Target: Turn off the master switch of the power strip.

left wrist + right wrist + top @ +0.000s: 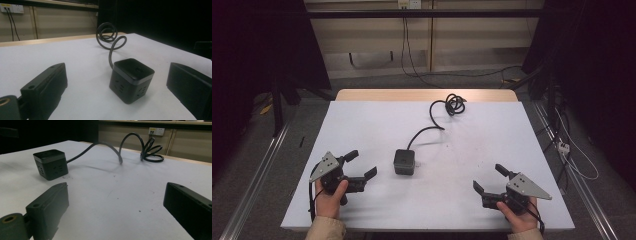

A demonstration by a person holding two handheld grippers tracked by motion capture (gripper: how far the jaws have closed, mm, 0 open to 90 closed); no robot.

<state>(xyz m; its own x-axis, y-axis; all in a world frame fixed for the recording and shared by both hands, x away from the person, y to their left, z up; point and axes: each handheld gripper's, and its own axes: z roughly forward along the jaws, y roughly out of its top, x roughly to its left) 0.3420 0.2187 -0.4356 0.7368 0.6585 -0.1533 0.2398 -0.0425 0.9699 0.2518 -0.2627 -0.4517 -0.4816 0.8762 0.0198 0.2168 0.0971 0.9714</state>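
While the black socket cube (404, 161) sits on the white table (472, 200) just left of its middle, my left gripper (360, 165) is plainly the nearer of my 2: the cube lies just ahead of its jaws and a little to their right, whereas my right gripper (490, 179) is well apart from it across bare tabletop. In the left gripper view the cube (131, 80) stands upright on 1 face, a corner turned toward me, between the 2 spread jaws but beyond their tips. Its cord (428, 130) runs away toward the far edge and ends in a coil (455, 104), so that is the long axis. Both grippers are released, jaws wide and holding nothing. Each hand rests low near the table's near edge, jaws angled inward toward the cube. I judge a short push forward with my left would bracket it.
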